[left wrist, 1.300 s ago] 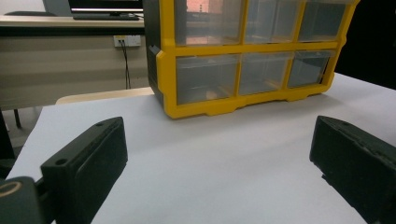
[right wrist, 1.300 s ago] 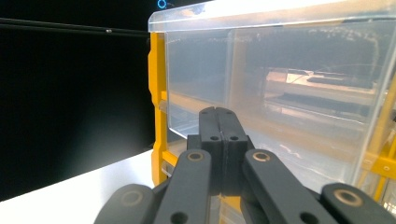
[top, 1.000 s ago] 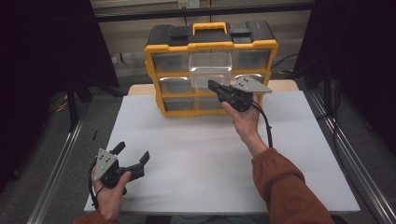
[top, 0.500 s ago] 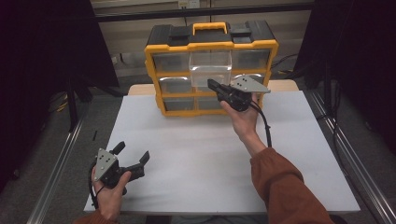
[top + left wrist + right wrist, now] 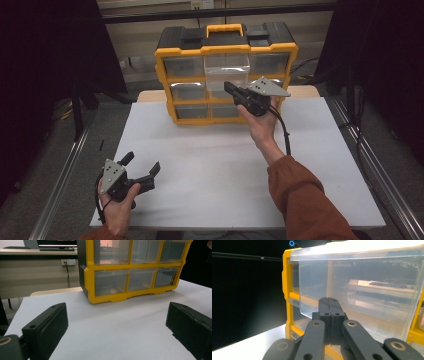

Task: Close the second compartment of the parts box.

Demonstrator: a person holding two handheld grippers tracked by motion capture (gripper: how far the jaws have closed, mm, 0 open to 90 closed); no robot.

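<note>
A yellow and black drawer cabinet (image 5: 226,49) stands at the back of the white table. Its clear top middle drawer (image 5: 226,70) sticks out from the frame. My right gripper (image 5: 228,88) is shut with nothing between its jaws, and its tips sit just in front of that drawer's lower front. In the right gripper view the closed tips (image 5: 329,303) stand before the clear drawer (image 5: 367,285); contact is unclear. My left gripper (image 5: 142,163) is held open near the table's front left corner. In the left gripper view its jaws (image 5: 117,320) stand wide apart, facing the cabinet (image 5: 110,266).
The white table top (image 5: 210,165) lies bare between the two hands. A cable (image 5: 284,130) trails from the right gripper along the forearm. Metal rails (image 5: 370,170) run along both sides of the table. The cabinet's other drawers (image 5: 186,90) are pushed in.
</note>
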